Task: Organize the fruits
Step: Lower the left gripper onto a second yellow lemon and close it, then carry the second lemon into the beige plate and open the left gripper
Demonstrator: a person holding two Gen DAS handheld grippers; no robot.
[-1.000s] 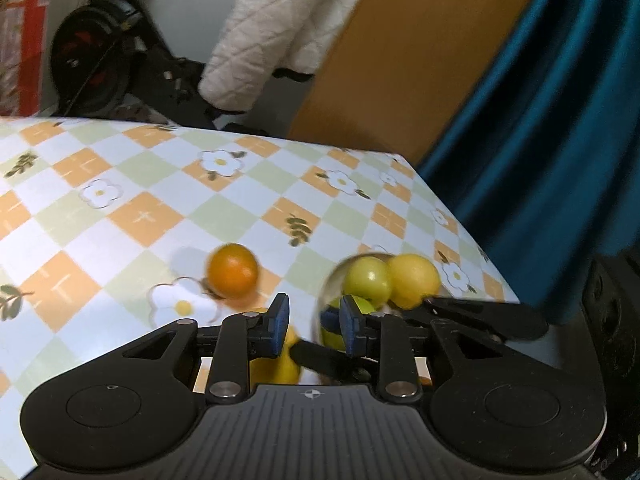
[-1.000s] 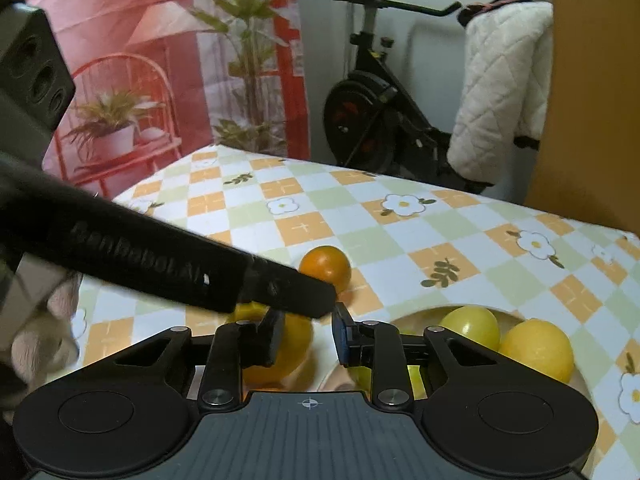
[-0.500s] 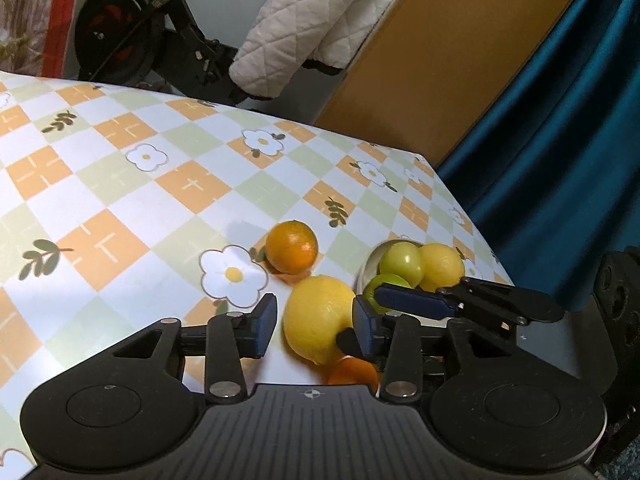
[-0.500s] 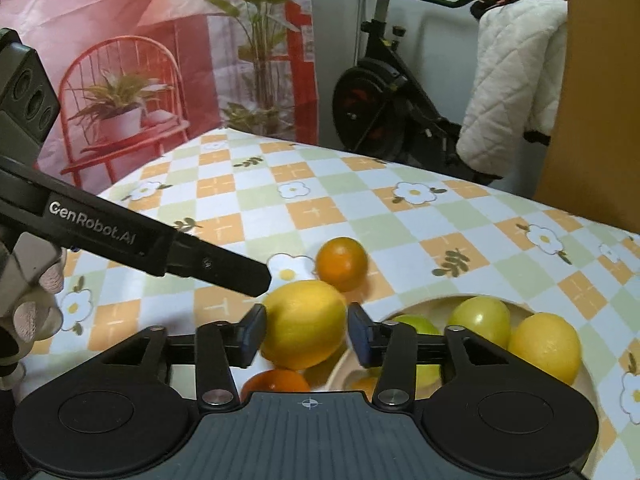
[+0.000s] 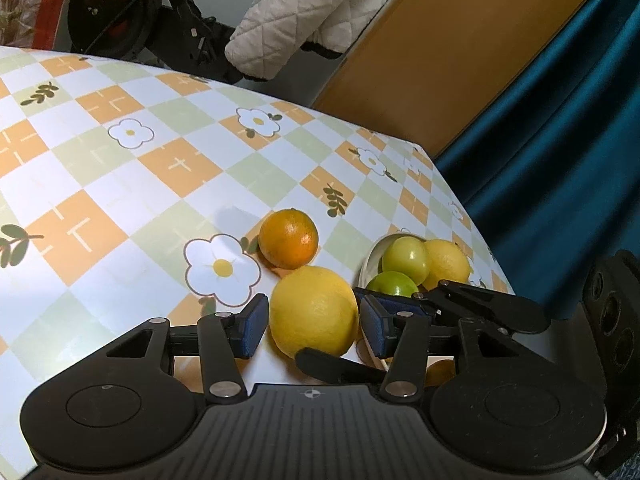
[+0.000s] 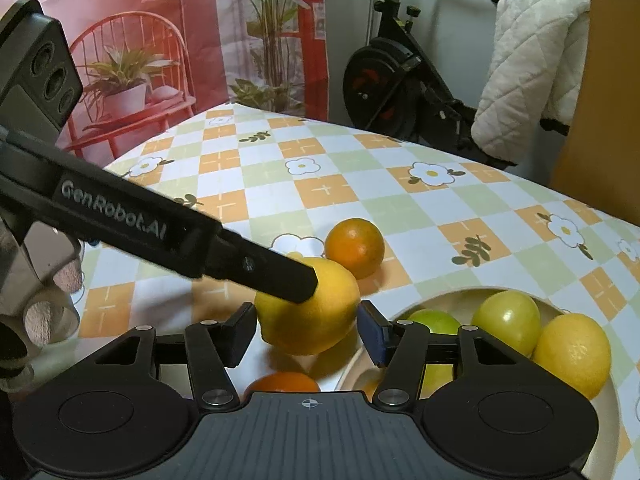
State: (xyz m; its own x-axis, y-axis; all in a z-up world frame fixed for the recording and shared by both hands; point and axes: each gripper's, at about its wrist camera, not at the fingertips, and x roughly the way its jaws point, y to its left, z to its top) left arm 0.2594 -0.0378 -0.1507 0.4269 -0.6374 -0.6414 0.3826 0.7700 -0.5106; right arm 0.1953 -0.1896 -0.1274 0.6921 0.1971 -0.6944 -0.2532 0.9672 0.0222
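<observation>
A large yellow lemon (image 5: 314,310) lies on the checked tablecloth, between the pads of both grippers; it also shows in the right wrist view (image 6: 308,306). My left gripper (image 5: 312,326) is open around it with small gaps either side. My right gripper (image 6: 306,334) is open too, its pads either side of the lemon. An orange (image 5: 288,238) sits just beyond the lemon. A pale bowl (image 6: 452,300) to the right holds green fruits (image 6: 506,320) and a yellow lemon (image 6: 572,354). Another orange (image 6: 286,382) lies under the right gripper.
The table's far edge and right corner (image 5: 420,152) are close to the bowl. An exercise bike (image 6: 396,80) with a white quilted cover (image 6: 528,52), a wooden board (image 5: 440,52) and a blue curtain (image 5: 560,140) stand behind the table.
Both grippers have opened wider and pulled back over the last second. The lemon now lies between both pairs of pads, fully in view.
</observation>
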